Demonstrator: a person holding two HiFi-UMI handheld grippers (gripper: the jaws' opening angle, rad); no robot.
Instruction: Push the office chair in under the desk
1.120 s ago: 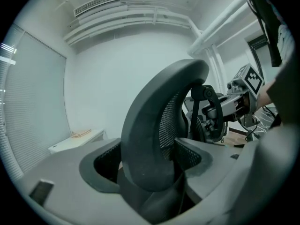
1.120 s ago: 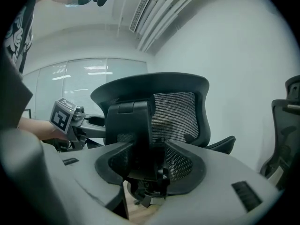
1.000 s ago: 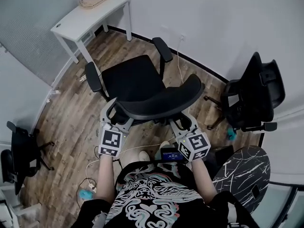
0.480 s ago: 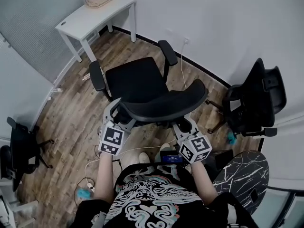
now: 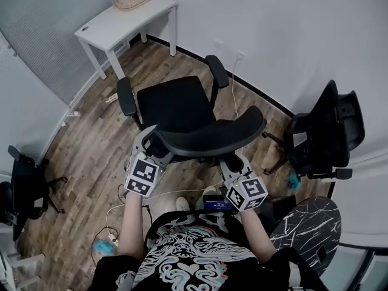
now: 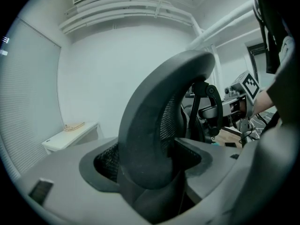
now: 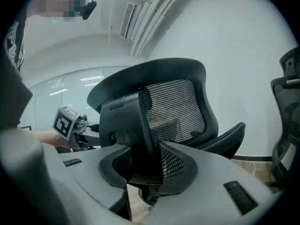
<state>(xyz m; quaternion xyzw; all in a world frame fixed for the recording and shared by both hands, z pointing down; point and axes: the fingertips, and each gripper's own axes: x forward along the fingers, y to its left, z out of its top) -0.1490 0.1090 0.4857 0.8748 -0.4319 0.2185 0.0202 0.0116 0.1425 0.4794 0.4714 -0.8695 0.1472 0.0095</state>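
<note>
The black office chair stands on the wood floor, its seat facing the white desk at the back left. Both grippers are at its curved mesh backrest. My left gripper is shut on the backrest's left edge, which fills the gap between its jaws. My right gripper has just been closing its jaws, and they now clamp the back's rear frame near the right end. The left gripper's marker cube shows beyond the backrest.
A second black chair stands against the wall at right, and a third at the left edge. A round marble-pattern table is at lower right. Cables lie on the floor by my feet.
The right gripper's jaws have closed in on the backrest. The chair, desk and both hands sit slightly further right in the head view; the hands have hardly moved against the chair.
</note>
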